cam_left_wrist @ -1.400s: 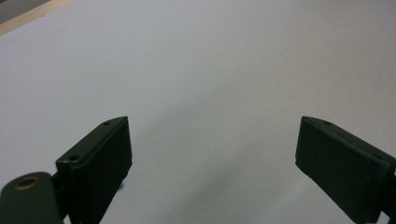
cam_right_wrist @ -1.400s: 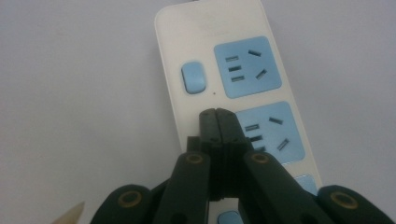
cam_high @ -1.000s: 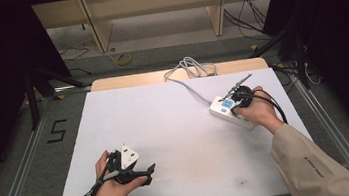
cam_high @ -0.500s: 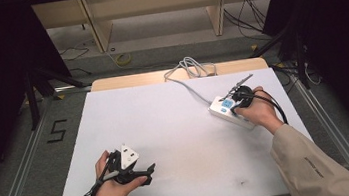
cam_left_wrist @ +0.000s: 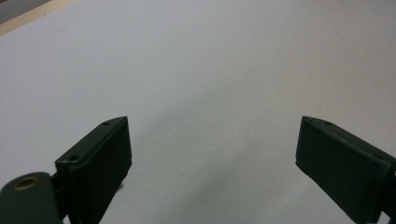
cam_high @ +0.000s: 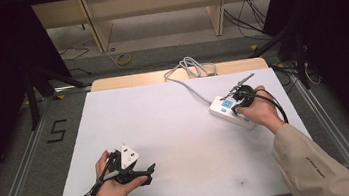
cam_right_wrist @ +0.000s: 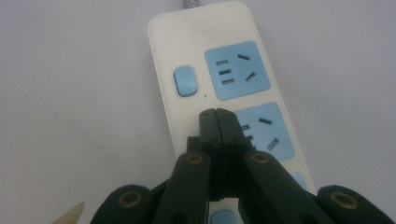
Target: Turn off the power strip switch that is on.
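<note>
The right gripper (cam_right_wrist: 217,116) has its two black jaws pressed tight together with nothing between them. Its tip sits over the power strip (cam_right_wrist: 224,88), which lies near the right edge of the table (cam_high: 166,129), toward the far corner. The tip is close to the small blue switch (cam_right_wrist: 184,80), so I think the job is to push a switch.

What could go wrong? The tip is narrow and the switch is small and smooth. If the push comes down crooked, the tip could slide off onto the blue socket plate (cam_right_wrist: 237,70) next to it. The strip is light plastic on a smooth top, so a hard sideways push could make it skid, and its grey cable (cam_high: 191,68) might tug it too.

The left gripper (cam_left_wrist: 212,158) has its jaws wide apart, holding nothing, above the bare table near the front left corner.

The strip is long, white and shiny, with round corners. The table top is flat, white and dull. The jaws are hard, dark and blocky.
</note>
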